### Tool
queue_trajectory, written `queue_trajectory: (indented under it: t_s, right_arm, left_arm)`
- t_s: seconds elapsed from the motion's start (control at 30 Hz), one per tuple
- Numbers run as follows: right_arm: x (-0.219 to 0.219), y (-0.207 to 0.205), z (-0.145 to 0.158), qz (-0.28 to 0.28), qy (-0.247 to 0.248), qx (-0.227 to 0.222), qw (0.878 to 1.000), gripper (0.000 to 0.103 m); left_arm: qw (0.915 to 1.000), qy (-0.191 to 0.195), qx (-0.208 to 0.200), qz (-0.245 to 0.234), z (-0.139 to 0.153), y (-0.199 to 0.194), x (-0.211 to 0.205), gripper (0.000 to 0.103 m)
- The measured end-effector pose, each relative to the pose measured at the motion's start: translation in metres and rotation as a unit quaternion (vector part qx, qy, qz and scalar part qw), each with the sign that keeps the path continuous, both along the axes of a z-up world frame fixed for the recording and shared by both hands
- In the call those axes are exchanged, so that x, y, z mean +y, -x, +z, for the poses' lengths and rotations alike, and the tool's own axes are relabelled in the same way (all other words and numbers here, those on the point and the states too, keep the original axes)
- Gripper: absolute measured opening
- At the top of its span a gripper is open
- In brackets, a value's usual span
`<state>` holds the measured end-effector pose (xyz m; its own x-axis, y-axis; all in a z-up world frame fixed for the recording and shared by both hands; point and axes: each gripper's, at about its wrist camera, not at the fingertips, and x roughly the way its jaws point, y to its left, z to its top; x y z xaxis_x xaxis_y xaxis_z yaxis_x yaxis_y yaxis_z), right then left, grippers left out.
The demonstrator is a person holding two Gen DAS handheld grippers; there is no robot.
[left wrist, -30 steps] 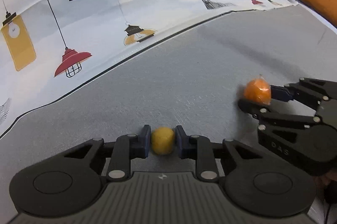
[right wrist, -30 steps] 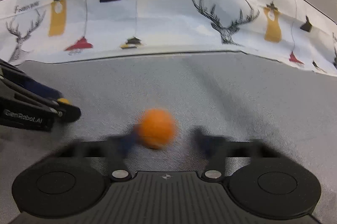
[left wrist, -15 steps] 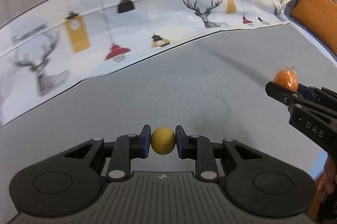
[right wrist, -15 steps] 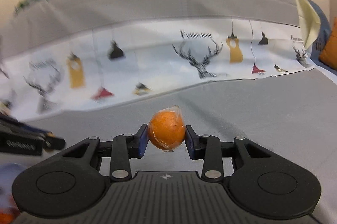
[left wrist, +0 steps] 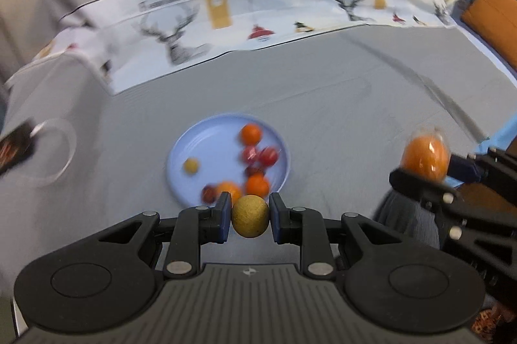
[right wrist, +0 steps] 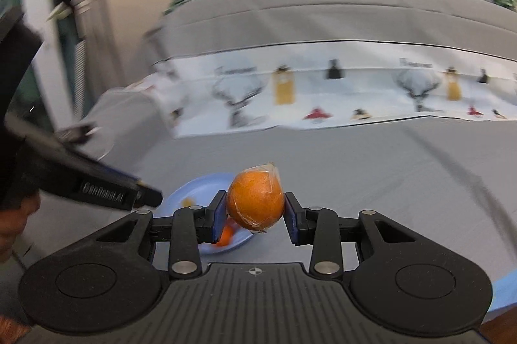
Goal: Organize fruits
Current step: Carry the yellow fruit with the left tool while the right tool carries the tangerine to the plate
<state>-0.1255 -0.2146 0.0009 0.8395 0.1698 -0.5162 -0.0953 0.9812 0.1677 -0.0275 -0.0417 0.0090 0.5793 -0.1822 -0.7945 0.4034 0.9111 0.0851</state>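
The left gripper clamps a small round yellow fruit; the right gripper clamps a film-wrapped orange. Beyond lies a round light-blue plate holding perhaps 8 blurred fruits.

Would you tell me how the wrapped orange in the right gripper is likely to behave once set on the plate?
Being round, the orange will probably roll on the shallow blue plate. Its clear wrap looks smooth, so it may slip.
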Motion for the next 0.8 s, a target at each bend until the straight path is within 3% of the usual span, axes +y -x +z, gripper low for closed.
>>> queue_trajectory:
  t_s: [0.37, 0.8]
  right_arm:
    - [0.06, 0.031, 0.02, 0.054, 0.05, -0.021, 0.997, 0.038]
    - [0.069, 0.032, 0.022, 0.058, 0.061, -0.018, 0.996, 0.038]
  left_arm:
    - [0.9966, 0.039, -0.01, 0.072, 0.014, 0.05, 0.071, 0.027]
    - [0.9953, 0.051, -0.016, 0.081, 0.021, 0.053, 0.076, 0.027]
